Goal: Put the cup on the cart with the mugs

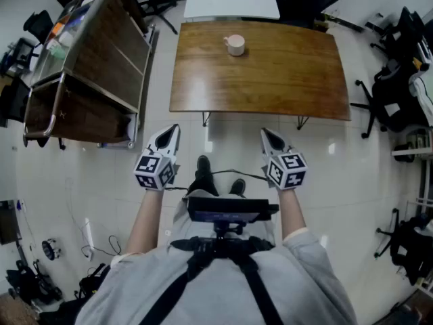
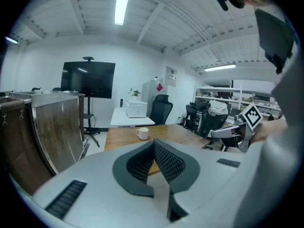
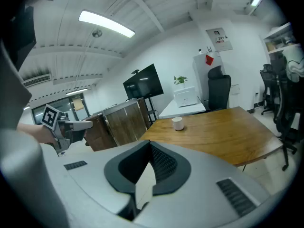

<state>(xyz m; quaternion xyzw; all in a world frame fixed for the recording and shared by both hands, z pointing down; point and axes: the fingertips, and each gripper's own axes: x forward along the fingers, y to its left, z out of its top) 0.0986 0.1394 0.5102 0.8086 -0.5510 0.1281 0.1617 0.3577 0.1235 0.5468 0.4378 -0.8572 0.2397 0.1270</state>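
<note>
A white cup [image 1: 235, 45] stands on the far side of the wooden table [image 1: 270, 80]; it also shows as a small cup [image 2: 142, 133] in the left gripper view and as a cup [image 3: 177, 123] in the right gripper view. The wood-panelled cart [image 1: 88, 66] stands left of the table, its top shelf cluttered; I cannot make out mugs there. My left gripper [image 1: 174, 130] and right gripper [image 1: 266, 133] hang side by side over the floor, short of the table's near edge. Both are shut and hold nothing. The jaws meet tip to tip in each gripper view.
A white desk [image 1: 230, 2] with a printer stands behind the table. Office chairs [image 1: 392, 93] crowd the right side. A black screen [image 2: 88, 80] on a stand is by the far wall. The person's feet [image 1: 203, 171] are on the pale tiled floor between grippers and table.
</note>
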